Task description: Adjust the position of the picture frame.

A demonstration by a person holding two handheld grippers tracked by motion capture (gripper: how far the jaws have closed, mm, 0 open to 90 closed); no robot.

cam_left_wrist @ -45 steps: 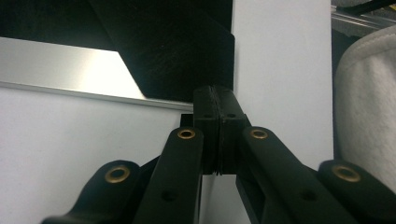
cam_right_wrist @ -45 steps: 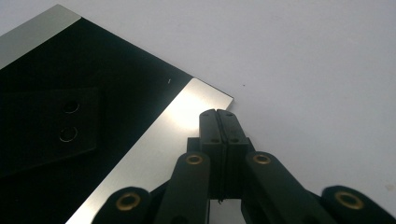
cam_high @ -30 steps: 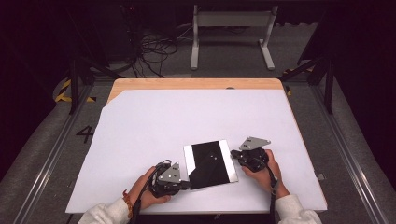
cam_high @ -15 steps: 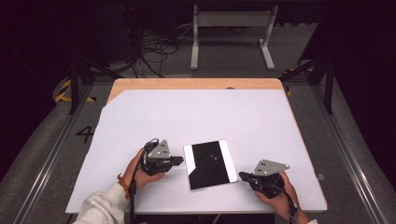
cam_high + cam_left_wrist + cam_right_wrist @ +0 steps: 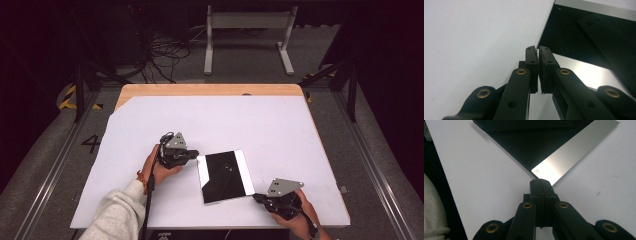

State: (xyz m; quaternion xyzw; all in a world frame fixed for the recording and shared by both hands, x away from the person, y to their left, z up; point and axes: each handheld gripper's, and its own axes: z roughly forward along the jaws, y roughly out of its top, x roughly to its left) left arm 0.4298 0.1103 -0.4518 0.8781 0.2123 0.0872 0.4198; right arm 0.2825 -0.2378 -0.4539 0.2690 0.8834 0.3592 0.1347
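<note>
A flat black glossy plate (image 5: 223,175) with silver strips along two sides lies on the white table top (image 5: 215,125), near its front edge. My left gripper (image 5: 196,155) is at the plate's far left corner, held in a hand with a grey sleeve. In the left gripper view its jaws (image 5: 538,48) are pressed together with the tips right at the plate's (image 5: 579,27) edge. My right gripper (image 5: 256,197) sits at the plate's near right corner. Its jaws (image 5: 540,181) are shut, tips against the corner of the silver strip (image 5: 574,152).
The table's front edge runs just below both hands. A bare wooden strip (image 5: 210,90) borders the far side of the white top. Beyond the table stand a metal frame (image 5: 247,22) and loose cables (image 5: 165,50) on the floor.
Both grippers have left the plate's sides: the left moved up to its far left corner, the right swung down to its near right corner. The plate has hardly shifted.
</note>
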